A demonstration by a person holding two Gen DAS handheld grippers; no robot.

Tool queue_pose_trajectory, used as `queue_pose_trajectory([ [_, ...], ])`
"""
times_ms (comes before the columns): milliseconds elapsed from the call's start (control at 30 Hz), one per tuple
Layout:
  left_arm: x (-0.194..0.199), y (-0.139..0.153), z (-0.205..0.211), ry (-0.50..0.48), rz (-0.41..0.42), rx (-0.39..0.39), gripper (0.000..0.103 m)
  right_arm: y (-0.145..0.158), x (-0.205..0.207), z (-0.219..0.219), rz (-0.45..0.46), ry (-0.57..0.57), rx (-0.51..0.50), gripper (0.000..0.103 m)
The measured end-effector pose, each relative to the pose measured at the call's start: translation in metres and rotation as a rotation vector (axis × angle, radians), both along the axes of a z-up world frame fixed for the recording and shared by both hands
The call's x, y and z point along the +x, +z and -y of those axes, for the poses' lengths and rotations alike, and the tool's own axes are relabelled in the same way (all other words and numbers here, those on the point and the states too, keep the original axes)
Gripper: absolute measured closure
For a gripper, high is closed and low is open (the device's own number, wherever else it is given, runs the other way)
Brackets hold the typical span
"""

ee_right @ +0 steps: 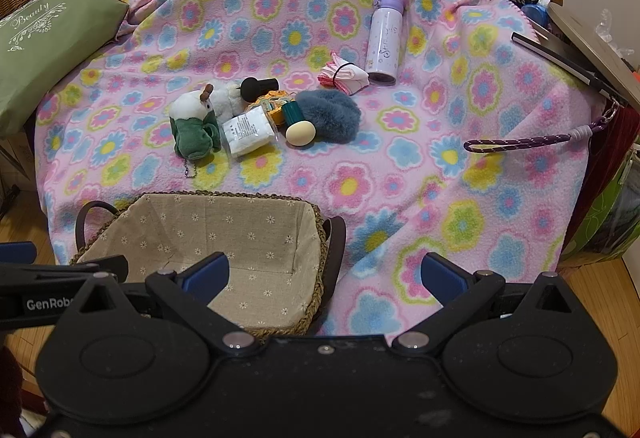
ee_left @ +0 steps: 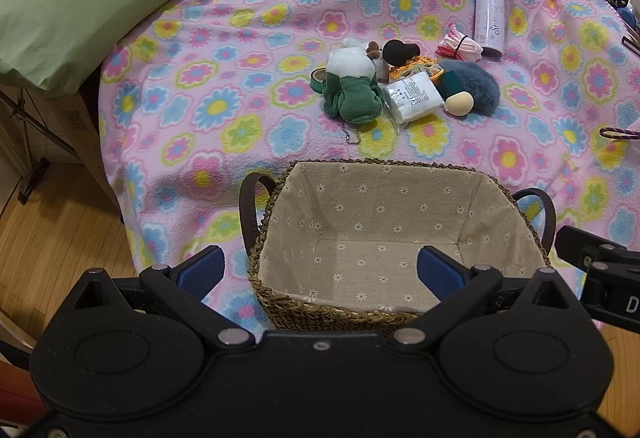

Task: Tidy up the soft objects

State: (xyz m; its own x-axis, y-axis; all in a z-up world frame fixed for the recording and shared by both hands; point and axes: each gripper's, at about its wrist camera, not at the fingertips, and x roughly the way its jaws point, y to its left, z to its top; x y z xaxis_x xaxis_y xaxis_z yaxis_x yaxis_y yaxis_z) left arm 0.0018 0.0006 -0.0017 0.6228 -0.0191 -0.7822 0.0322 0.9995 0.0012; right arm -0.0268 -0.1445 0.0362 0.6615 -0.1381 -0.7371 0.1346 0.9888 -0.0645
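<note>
A woven basket (ee_left: 340,312) (ee_right: 308,314) with a flowered beige lining stands empty at the near edge of the flowered blanket. Behind it lies a pile of small things: a white and green plush toy (ee_left: 352,86) (ee_right: 194,126), a clear packet of white pads (ee_left: 414,96) (ee_right: 248,132), a blue-grey fluffy puff (ee_left: 478,82) (ee_right: 332,112), a beige sponge egg (ee_left: 459,103) (ee_right: 300,133), a black makeup brush (ee_left: 400,50) (ee_right: 258,85). My left gripper (ee_left: 320,270) is open and empty over the basket. My right gripper (ee_right: 326,272) is open and empty just right of the basket.
A lilac bottle (ee_left: 490,14) (ee_right: 384,38) lies at the back right, with a folded pink cloth (ee_left: 460,44) (ee_right: 346,74) beside it. A green pillow (ee_left: 76,10) (ee_right: 44,42) sits at the left. A purple cord loop (ee_right: 520,144) lies at the right edge. Wooden floor shows below the blanket.
</note>
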Motion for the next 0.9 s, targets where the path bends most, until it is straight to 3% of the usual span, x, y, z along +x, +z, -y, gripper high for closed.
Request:
queue_pose_trajectory([
  [900,-0.0002,-0.0011,0.0008,0.0,-0.003,-0.001,0.004,-0.0002,0.0012,0.0003,-0.003,-0.001,0.002,0.0],
])
